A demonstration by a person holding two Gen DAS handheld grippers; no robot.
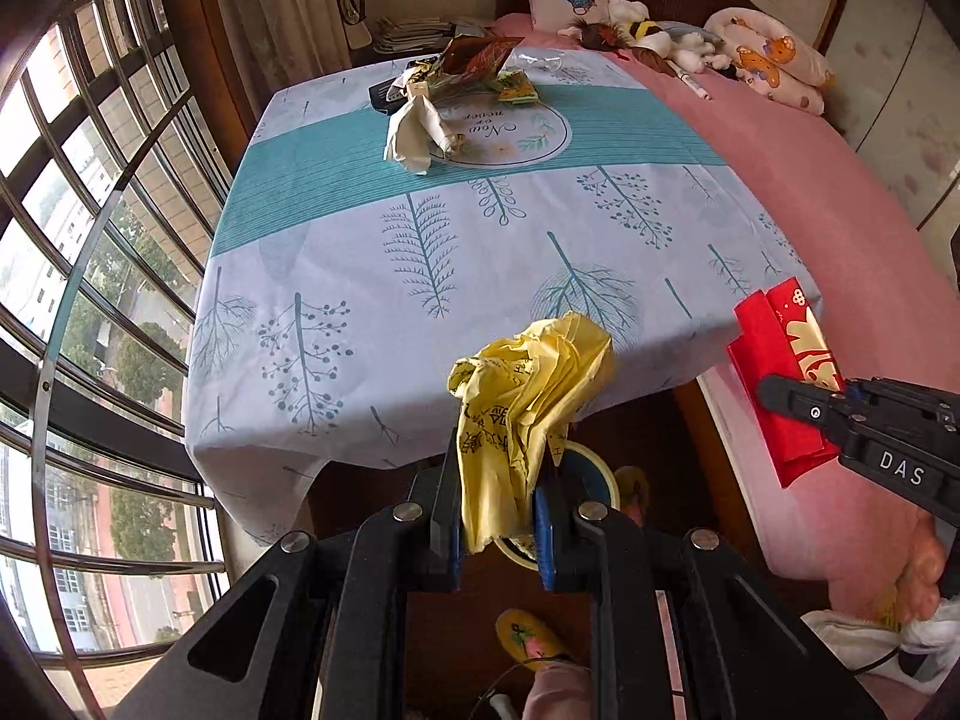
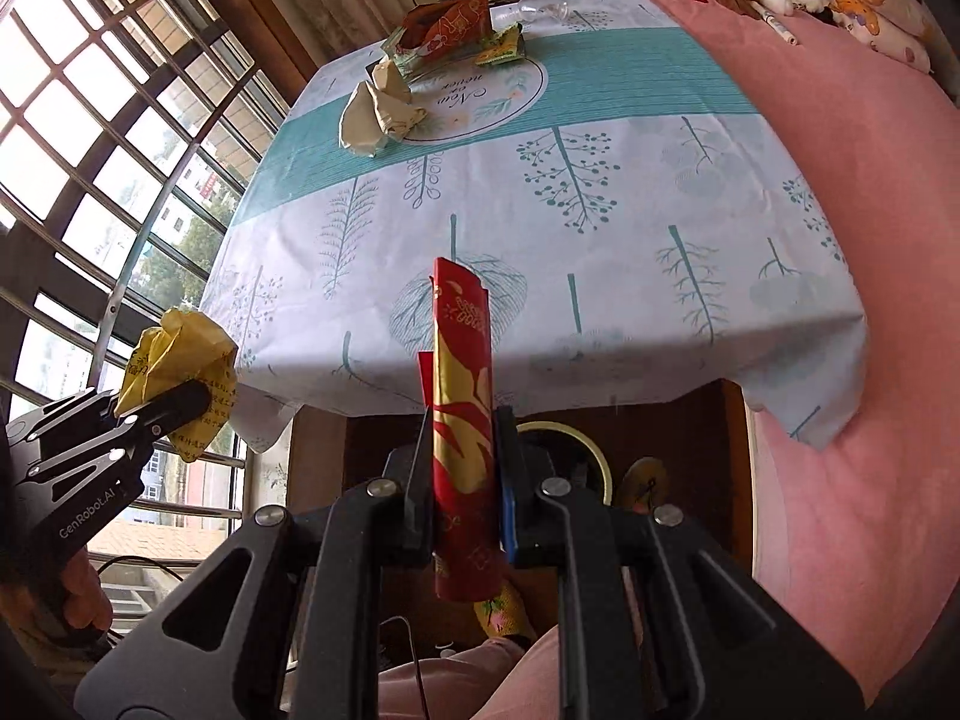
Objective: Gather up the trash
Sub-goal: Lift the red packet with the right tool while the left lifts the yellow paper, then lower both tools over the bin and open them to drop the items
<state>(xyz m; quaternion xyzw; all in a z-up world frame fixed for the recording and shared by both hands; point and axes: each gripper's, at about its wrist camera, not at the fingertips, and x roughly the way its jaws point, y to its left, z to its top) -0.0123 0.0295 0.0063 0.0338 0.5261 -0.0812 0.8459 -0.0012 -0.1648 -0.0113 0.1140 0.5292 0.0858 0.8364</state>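
Both grippers hover off the desk's near edge. The left gripper has its fingers clamped on crumpled yellow paper; the right gripper pinches a red-and-gold packet, long axis along its fingers. A round bin sits directly below, under the desk edge, nearer the right gripper.

Left gripper angled steeply downward, jaws clamped on a crumpled yellow bag, black fingers pressing it from both sides; right gripper likewise tilted down, jaws closed on a red-and-gold packet standing upright between the pads; both held side by side, apart, off the near edge of the worktop; a hand wrapped around the left handle.
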